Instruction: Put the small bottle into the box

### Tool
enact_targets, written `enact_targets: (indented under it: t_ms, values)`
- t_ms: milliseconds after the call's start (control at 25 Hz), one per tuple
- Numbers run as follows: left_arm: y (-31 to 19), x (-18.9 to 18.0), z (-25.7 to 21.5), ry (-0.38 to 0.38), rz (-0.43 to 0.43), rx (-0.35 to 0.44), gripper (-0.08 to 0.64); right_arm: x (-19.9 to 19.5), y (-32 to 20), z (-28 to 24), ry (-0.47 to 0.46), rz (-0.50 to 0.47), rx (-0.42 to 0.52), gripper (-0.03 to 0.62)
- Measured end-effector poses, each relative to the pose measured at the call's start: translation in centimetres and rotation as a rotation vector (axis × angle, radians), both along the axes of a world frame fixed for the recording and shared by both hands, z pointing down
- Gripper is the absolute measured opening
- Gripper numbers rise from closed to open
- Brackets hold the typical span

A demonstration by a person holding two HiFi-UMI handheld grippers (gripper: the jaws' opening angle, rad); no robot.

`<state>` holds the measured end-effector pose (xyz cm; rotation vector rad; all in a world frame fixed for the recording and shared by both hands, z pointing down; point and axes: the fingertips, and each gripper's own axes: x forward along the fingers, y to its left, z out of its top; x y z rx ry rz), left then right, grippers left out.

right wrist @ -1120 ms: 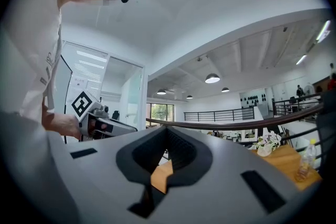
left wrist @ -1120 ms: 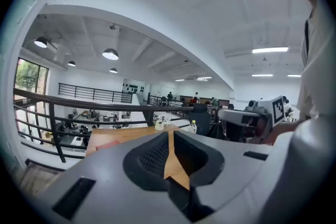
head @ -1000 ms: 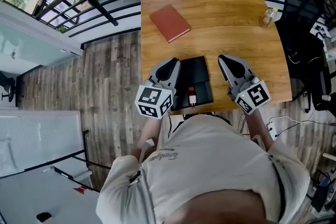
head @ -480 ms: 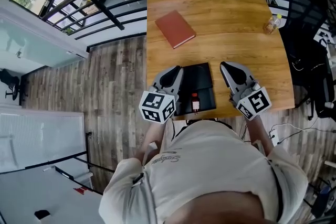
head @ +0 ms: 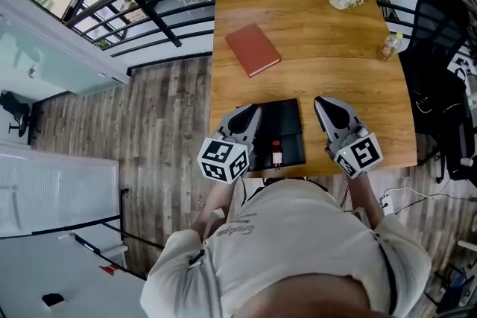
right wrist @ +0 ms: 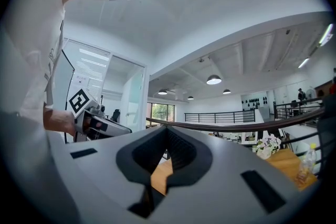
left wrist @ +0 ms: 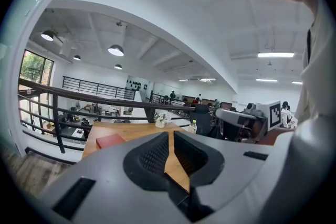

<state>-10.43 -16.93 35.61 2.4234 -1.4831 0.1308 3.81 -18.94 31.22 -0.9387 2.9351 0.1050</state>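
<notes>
The small bottle [head: 276, 153] seems to sit inside the open box [head: 287, 119] at the desk [head: 335, 48] edge. The left gripper [head: 250, 111] and right gripper [head: 322, 102] flank it, jaws together and empty; keep them from knocking it.

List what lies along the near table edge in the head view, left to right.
left tool → black box, with the small bottle inside its outline at the near end → right tool
</notes>
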Motion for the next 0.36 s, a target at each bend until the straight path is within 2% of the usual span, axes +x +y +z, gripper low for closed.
enact_targets:
  t_ms: [360]
  values:
    - [0.14, 0.26, 0.58, -0.008, 0.001, -0.014, 0.040, 0.23, 0.44, 0.98, 0.026, 0.007, 0.006, -0.006]
